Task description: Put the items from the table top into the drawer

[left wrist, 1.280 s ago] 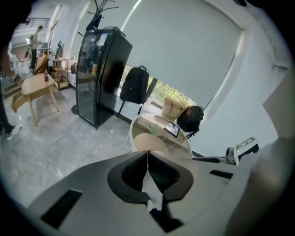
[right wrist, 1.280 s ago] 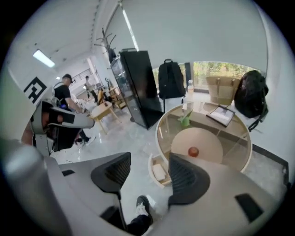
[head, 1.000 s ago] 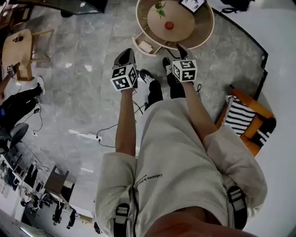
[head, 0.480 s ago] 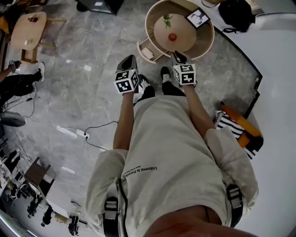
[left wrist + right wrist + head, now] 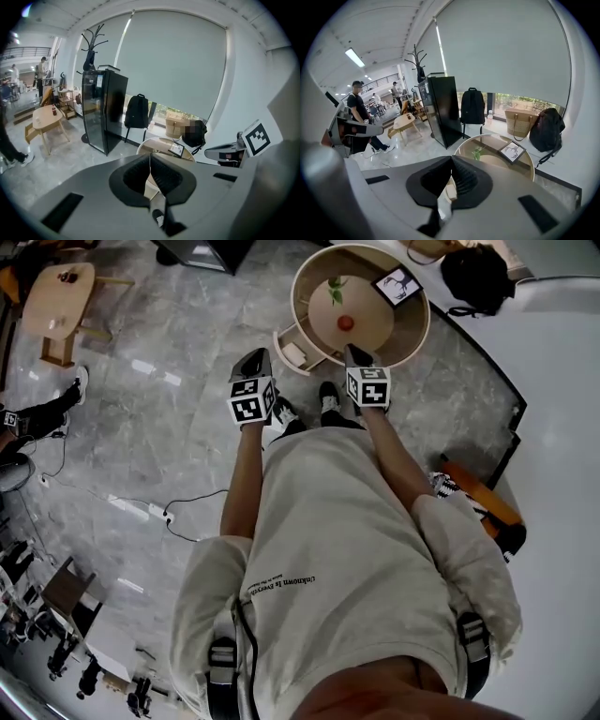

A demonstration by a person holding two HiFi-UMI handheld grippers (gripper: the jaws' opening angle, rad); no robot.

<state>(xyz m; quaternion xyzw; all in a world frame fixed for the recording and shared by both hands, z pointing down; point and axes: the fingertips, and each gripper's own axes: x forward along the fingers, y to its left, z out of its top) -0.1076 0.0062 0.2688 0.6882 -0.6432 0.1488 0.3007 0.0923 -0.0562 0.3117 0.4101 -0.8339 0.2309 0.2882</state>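
Marble floor (image 5: 150, 437) beneath outstretched grippers (image 5: 256, 356) (image 5: 355, 352), fingers (image 5: 164, 178) together.

In the head view, the small red thing (image 5: 346, 322) on the round table (image 5: 370, 306) is too small to identify, and so is whatever lies in the open drawer (image 5: 295, 354). The person's right sleeve (image 5: 469, 559) hides most of a striped thing (image 5: 442, 486) on the floor. In the left gripper view, the left gripper (image 5: 150, 159) covers the table's near half with its own body.
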